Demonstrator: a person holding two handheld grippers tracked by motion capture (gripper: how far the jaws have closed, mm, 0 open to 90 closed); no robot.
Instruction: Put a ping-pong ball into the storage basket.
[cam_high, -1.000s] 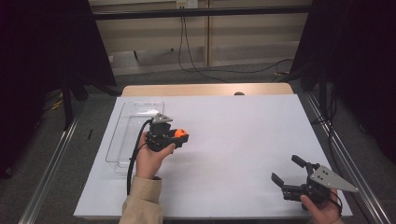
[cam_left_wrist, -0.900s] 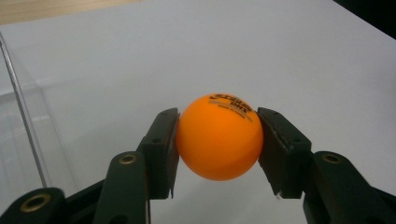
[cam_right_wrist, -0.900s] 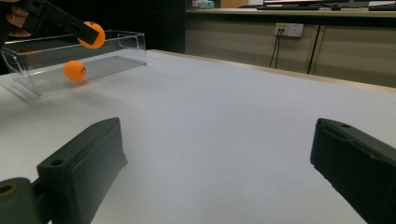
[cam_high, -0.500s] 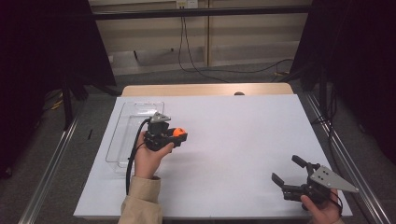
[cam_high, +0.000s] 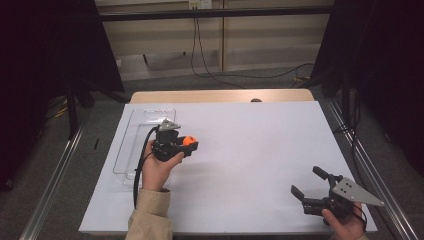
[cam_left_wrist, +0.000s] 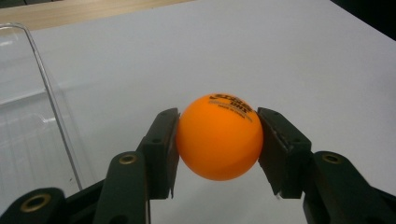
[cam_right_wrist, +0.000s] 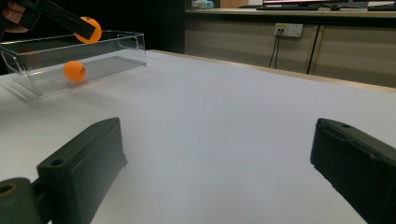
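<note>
A clear plastic tray (cam_high: 131, 145) sits on the left part of a white table (cam_high: 260, 150), its long side running away from the person. Seen from the right gripper view, one orange ball (cam_right_wrist: 74, 71) lies on the floor of the tray (cam_right_wrist: 112, 56). A second orange ball (cam_left_wrist: 219, 136) is pinched between the two black jaws of the left gripper (cam_left_wrist: 218, 149), the pads pressing on its left and right sides, so the jaws are closed on it. From the high view this held ball (cam_high: 188, 141) hangs above the table just beside the tray's right wall, outside the tray. Small black print runs across the top of the held ball; it is too blurred to read. The right gripper (cam_high: 311, 186) rests near the table's front right corner, well apart from the tray, its jaws spread wide with nothing between them
</note>
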